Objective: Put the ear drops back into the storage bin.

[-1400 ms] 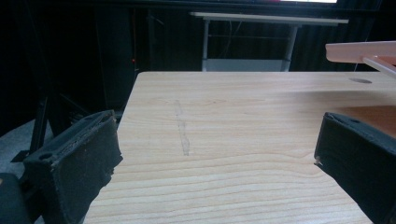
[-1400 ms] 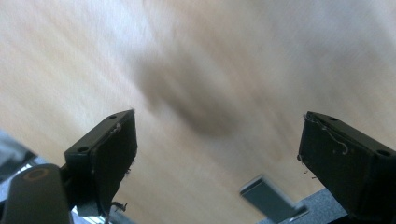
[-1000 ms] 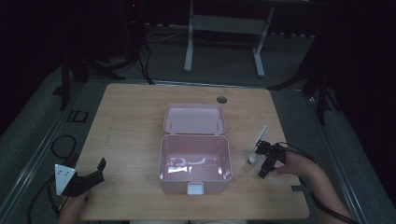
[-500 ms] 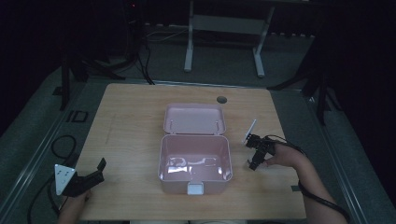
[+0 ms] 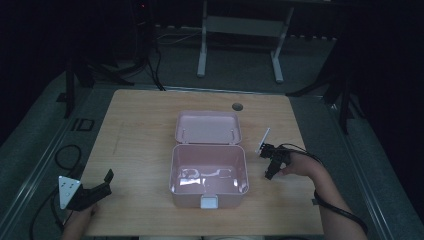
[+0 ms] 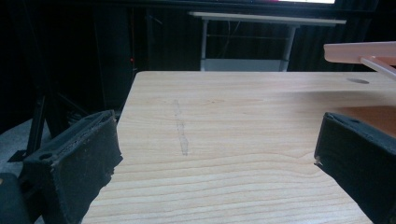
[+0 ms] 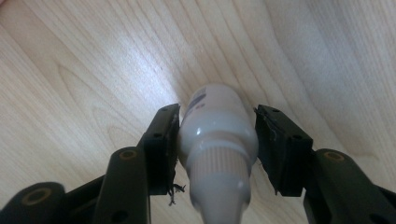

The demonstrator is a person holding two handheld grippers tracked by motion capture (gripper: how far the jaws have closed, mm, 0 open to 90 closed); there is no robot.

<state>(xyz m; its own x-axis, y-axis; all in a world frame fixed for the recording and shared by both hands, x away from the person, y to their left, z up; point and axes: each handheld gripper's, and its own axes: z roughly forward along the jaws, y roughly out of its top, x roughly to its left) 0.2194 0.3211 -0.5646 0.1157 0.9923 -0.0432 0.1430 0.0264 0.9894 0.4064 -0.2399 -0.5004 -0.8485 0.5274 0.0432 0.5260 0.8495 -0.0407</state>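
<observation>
Right gripper (image 7: 215, 140): jaws clamped one small white bottle (image 7: 215, 135). Left gripper (image 6: 219, 154): jaws wide apart, empty, near tabletop (image 5: 140, 125) front-left corner. One open pink box (image 5: 209, 172).

Count at this frame. Tables: one wooden table (image 5: 145, 140), with one round hole (image 5: 237, 106) near its far edge. Boxes: one pink box (image 5: 209, 175), lid open; one white latch (image 5: 209, 202) on its front wall. Bottles: one small white bottle (image 7: 217, 135) with one ribbed cap, lying between the right gripper's jaws. Grippers: two, left gripper (image 5: 95, 189) and right gripper (image 5: 270, 161), two black jaws each. Hands: two, one per gripper. Frame stands behind the table: one pale metal stand (image 5: 240, 30), two legs counted.
</observation>
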